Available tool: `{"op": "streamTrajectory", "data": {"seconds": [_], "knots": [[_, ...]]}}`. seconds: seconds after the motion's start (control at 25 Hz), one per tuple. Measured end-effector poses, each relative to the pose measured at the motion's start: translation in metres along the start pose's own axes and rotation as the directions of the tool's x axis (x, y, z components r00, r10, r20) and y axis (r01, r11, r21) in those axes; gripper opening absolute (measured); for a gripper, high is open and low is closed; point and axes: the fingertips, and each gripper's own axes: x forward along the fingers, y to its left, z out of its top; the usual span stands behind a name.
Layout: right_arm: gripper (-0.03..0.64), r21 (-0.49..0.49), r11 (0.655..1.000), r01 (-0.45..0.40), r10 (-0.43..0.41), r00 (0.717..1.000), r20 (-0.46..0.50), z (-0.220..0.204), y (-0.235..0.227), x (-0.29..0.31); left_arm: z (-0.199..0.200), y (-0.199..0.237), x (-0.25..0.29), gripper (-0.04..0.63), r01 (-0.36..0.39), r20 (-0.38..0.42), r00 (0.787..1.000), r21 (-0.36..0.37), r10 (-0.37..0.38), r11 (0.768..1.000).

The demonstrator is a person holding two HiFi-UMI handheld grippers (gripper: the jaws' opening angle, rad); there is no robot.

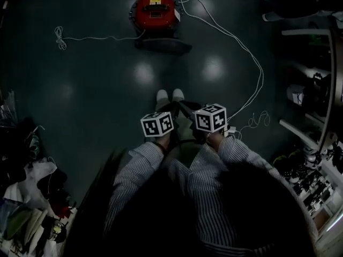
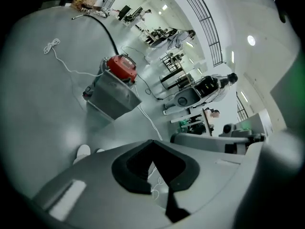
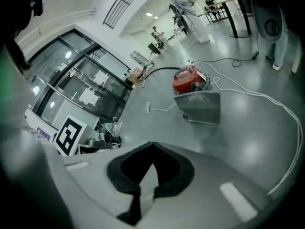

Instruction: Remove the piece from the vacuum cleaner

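The vacuum cleaner (image 1: pixel 156 14) stands on the dark floor well ahead of me, a red motor head on a steel drum. The left gripper view shows it (image 2: pixel 118 82) up and to the left, with a black hose (image 2: pixel 107 31) running away from it. In the right gripper view the vacuum cleaner (image 3: pixel 195 92) lies ahead and to the right. My left gripper (image 2: pixel 153 141) is shut and empty, its marker cube (image 1: pixel 158 125) low in front of me. My right gripper (image 3: pixel 151 144) is also shut on nothing, its cube (image 1: pixel 210 118) beside the left one. Both are far from the vacuum.
A white cord (image 1: pixel 244 50) loops across the floor from the vacuum to the right, and another coil (image 1: pixel 60 37) lies at the left. Shelving (image 1: pixel 313 84) lines the right side and clutter (image 1: pixel 32 208) the lower left. My shoes (image 1: pixel 169 95) show just beyond the cubes.
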Motion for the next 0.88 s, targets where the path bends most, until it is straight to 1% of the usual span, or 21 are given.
{"op": "streamTrajectory", "data": {"seconds": [0.12,0.24,0.36,0.48,0.56,0.68,0.72,0.76,0.8,0.88], "knots": [[0.002,0.039,0.999,0.008,-0.006,0.999,-0.047,-0.022,-0.04,0.02,-0.006,0.029,0.033,0.002,-0.032,-0.012,0.999,-0.009,0.032,0.999],[0.002,0.074,0.997,0.025,-0.02,0.998,-0.065,-0.038,-0.082,0.045,-0.01,0.058,0.067,0.002,-0.036,-0.028,0.999,-0.003,0.036,0.999],[0.002,0.063,0.997,0.033,-0.03,0.998,-0.062,-0.039,-0.12,0.075,0.003,0.084,0.097,0.002,-0.027,-0.002,1.0,0.032,0.027,0.999],[0.002,-0.021,0.998,0.063,-0.064,0.996,-0.055,-0.028,-0.155,0.103,0.02,0.105,0.121,0.002,-0.026,0.013,1.0,0.113,0.024,0.993],[0.002,-0.087,0.992,0.096,-0.101,0.994,-0.046,-0.012,-0.177,0.118,0.034,0.121,0.134,0.002,-0.039,0.026,0.999,0.146,0.035,0.989],[0.002,-0.225,0.963,0.149,-0.154,0.988,-0.005,0.023,-0.204,0.133,0.06,0.143,0.149,0.002,-0.078,0.055,0.996,0.153,0.07,0.985],[0.003,-0.27,0.949,0.165,-0.168,0.986,0.012,0.036,-0.211,0.136,0.07,0.149,0.153,0.002,-0.1,0.063,0.994,0.172,0.091,0.98],[0.003,-0.304,0.936,0.179,-0.179,0.983,0.028,0.05,-0.218,0.138,0.081,0.155,0.156,0.002,-0.131,0.071,0.99,0.205,0.119,0.97],[0.009,-0.328,0.925,0.193,-0.189,0.981,0.044,0.065,-0.223,0.139,0.093,0.159,0.159,0.002,-0.164,0.079,0.986,0.247,0.149,0.955],[0.021,-0.365,0.906,0.213,-0.202,0.977,0.069,0.093,-0.231,0.138,0.12,0.162,0.165,0.002,-0.211,0.099,0.977,0.334,0.188,0.919]]}}
